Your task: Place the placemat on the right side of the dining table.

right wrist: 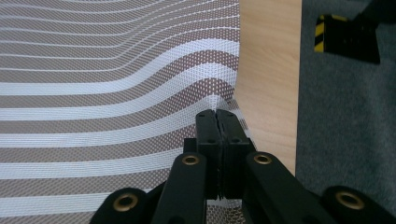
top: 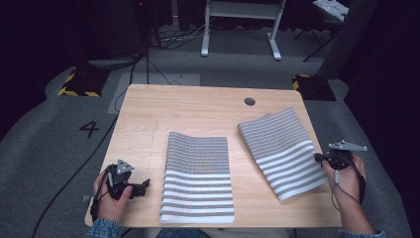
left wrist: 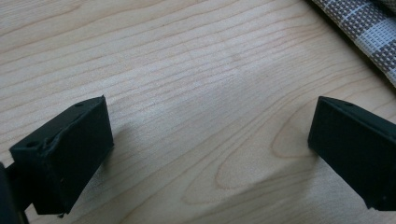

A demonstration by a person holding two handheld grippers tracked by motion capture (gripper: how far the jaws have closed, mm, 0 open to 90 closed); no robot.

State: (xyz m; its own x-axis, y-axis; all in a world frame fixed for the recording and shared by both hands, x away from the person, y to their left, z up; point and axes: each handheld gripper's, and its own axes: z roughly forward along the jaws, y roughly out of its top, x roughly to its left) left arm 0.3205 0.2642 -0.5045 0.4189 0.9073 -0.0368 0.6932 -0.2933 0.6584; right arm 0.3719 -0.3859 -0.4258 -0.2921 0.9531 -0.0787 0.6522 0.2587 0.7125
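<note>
A "4" — marked on the floor (top: pixel 89 129).

A light wooden table (top: pixel 198 106) carries the things; its grain runs across, and a round cable hole (top: pixel 249 101) sits near the far edge, right of the middle. Two striped woven mats lie directly on it. The near mat (top: pixel 198 178) lies flat at the middle, squared to the near edge and reaching almost to it. The right mat (top: pixel 283 148) lies turned at an angle, its near corner at the table's right edge and raised off the wood there.
</note>
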